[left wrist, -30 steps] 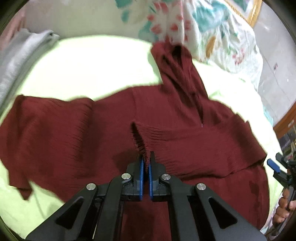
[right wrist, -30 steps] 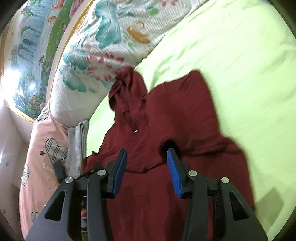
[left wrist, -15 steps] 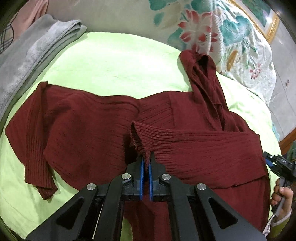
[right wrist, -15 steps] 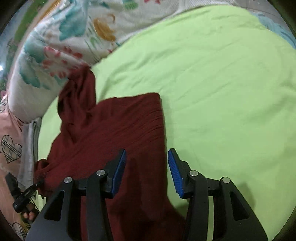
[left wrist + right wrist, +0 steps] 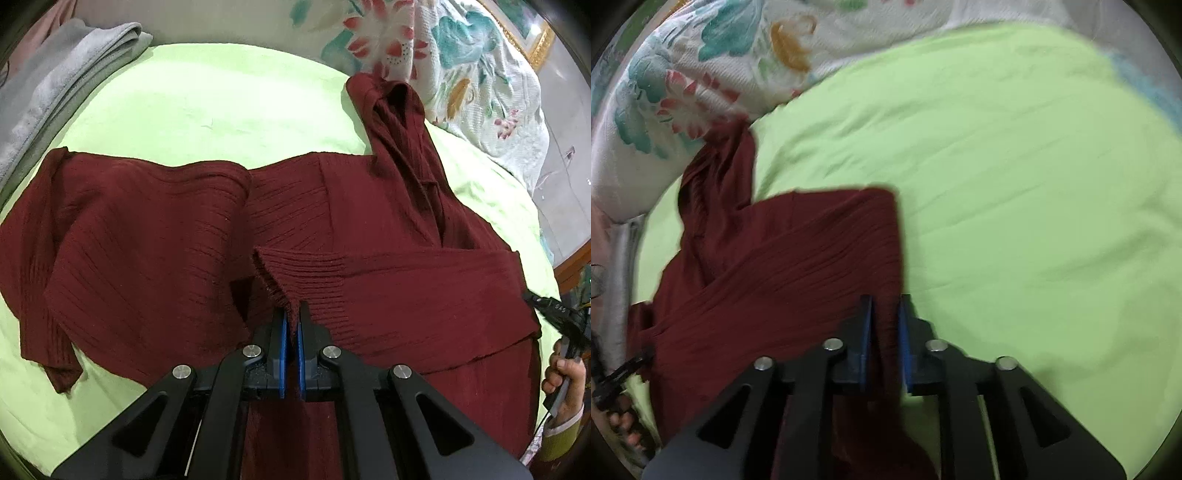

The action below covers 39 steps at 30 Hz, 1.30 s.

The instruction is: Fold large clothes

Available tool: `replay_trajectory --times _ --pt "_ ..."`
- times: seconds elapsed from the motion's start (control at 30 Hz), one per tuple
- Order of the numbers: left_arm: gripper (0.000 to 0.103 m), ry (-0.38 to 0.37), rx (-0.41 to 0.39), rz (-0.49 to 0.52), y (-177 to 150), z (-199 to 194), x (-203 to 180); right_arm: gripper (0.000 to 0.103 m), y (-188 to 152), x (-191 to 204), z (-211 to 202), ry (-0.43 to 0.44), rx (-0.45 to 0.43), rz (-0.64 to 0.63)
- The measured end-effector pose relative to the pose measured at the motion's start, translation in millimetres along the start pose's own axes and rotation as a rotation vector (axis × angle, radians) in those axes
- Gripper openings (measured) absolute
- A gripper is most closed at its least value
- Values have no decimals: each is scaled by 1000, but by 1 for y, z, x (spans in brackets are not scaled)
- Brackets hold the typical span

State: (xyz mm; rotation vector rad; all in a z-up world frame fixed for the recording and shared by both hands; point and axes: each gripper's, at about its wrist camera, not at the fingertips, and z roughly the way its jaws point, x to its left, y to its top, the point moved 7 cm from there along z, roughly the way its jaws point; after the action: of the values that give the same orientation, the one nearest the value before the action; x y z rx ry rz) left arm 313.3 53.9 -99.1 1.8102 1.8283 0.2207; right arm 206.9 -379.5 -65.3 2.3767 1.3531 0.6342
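The maroon sweater lies spread on the green sheet, filling the centre of the left wrist view, with its hood reaching toward the floral quilt at upper right and a grey towel at upper left. The left gripper is clamped on the ribbed cuff of the sleeve folded across the body. The right gripper, at lower centre of its view, has just been closing, and the sweater's right edge sits between its jaws, which are nearly together; the blur hides whether the pads press on the cloth.
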Motion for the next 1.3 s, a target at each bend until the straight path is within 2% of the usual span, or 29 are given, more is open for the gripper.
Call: replay_trajectory --times 0.03,0.1,0.17,0.2,0.27,0.33,0.4,0.43,0.5,0.57,0.73,0.83,0.9,1.07,1.1,1.13,1.3 --pt "3 0 0 4 0 -1 0 18 2 2 -14 -37 -57 -6" --pt "4 7 7 1 -1 1 0 20 -3 20 -31 16 -110 -37" --pt "5 16 14 -8 -1 2 1 26 -18 44 -26 113 -59 -93" --pt "6 22 15 -14 -2 0 2 27 -30 51 -16 135 -1 -113" --pt "6 40 4 -19 -5 -8 6 26 -47 49 2 92 68 -129" --pt "6 59 -10 -37 -12 -22 17 27 -51 46 -1 96 41 -113" --pt "8 40 -55 -93 -21 -47 34 28 -53 46 -11 99 36 -84" --pt "11 36 -74 -123 -25 -58 44 30 -55 49 -20 131 21 -71" --pt "14 72 -110 -179 -32 -77 70 41 -62 59 -32 184 4 -66" --pt "17 129 -130 -212 -36 -89 94 43 -74 67 -40 213 4 -65" --pt "39 216 -122 -225 -33 -93 132 43 -103 90 -42 297 64 -62" --pt "40 246 -111 -218 -29 -85 145 43 -118 99 -40 325 90 -72" --pt "40 251 -90 -217 -26 -76 150 43 -121 106 -37 333 105 -69" --pt "39 212 -69 -208 -25 -60 157 43 -123 110 -38 322 105 -72" --pt "30 215 -72 -208 -25 -59 160 43 -122 110 -38 319 105 -72" --pt "9 213 -77 -208 -24 -59 161 43 -122 109 -38 317 105 -73" --pt "6 163 -132 -197 -20 -77 148 43 -122 108 -38 313 104 -69"
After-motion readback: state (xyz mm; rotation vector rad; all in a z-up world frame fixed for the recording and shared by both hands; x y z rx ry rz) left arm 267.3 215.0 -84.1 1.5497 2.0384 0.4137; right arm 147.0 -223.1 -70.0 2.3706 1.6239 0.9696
